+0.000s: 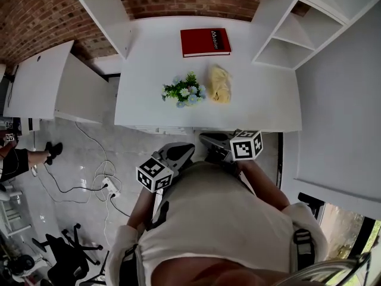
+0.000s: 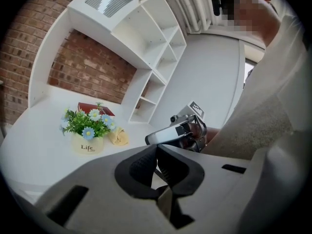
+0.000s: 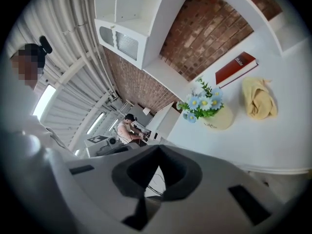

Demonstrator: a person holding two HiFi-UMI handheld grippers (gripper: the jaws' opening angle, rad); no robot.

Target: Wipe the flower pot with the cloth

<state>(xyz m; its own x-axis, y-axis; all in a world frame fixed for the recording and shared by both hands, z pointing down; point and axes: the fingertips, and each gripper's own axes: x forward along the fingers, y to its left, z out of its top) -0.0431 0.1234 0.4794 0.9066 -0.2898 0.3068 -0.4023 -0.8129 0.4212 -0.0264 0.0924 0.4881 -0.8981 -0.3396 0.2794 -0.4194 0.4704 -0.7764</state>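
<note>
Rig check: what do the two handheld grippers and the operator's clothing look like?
The left gripper and right gripper match: pale grey moulded bodies, black ribbed pads, and a cube of black-and-white square markers on each. The person wears a light beige top with dark strap buckles near the shoulders.

head view: flower pot [image 1: 186,92] ahead of left gripper [image 1: 189,148] and right gripper [image 1: 205,138], pot body hidden under its own blooms. red book [image 1: 205,42] beyond it, cover print too small to read. left gripper view: past the left tips, book half hidden behind the flowers, cloth [image 2: 118,137] partly behind the pot, 2nd print line on pot too small. right gripper view: pot print and book spine print unreadable. 1 seated person [image 3: 127,129] far past the right tips, lower body hidden, too small to tell more.
</note>
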